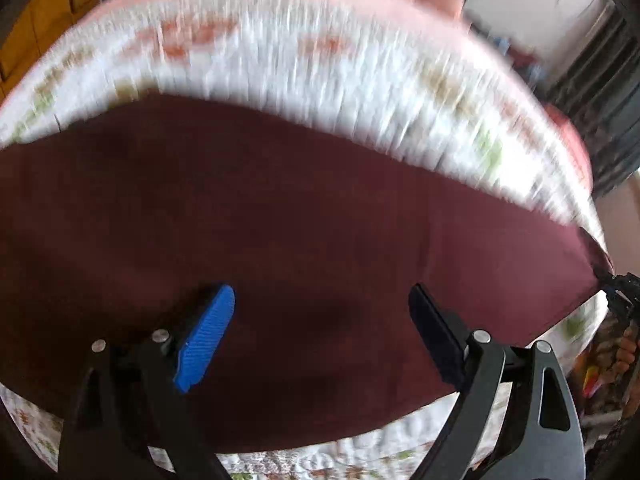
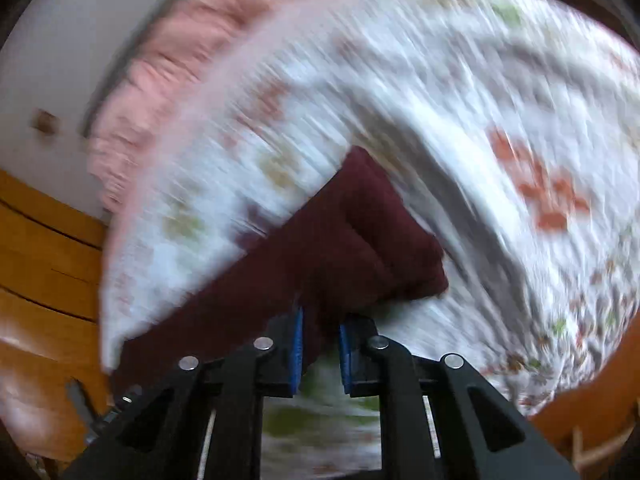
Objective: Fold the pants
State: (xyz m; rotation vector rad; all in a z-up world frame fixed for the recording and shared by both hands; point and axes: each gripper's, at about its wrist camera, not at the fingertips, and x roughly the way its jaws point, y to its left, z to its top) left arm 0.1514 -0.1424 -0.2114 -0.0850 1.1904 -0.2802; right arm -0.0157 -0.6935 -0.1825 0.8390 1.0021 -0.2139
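The maroon pants [image 1: 280, 240] lie spread flat across the floral bedspread [image 1: 320, 68] in the left wrist view. My left gripper [image 1: 320, 300] is open just above the cloth, with its blue pad [image 1: 208, 332] and its dark finger [image 1: 432, 332] wide apart and nothing between them. In the right wrist view my right gripper [image 2: 320, 320] is shut on a bunched end of the pants [image 2: 352, 248], lifted off the bedspread [image 2: 480, 120]. The right gripper also shows at the far right edge of the left wrist view [image 1: 618, 288], holding a corner of the cloth. Both views are motion-blurred.
A pink ruffled blanket [image 2: 168, 84] lies along the far edge of the bed. Yellow wooden furniture [image 2: 36, 256] stands to the left of the bed. A white wall [image 2: 60, 48] is behind it. Dark window bars [image 1: 600, 92] are at the right.
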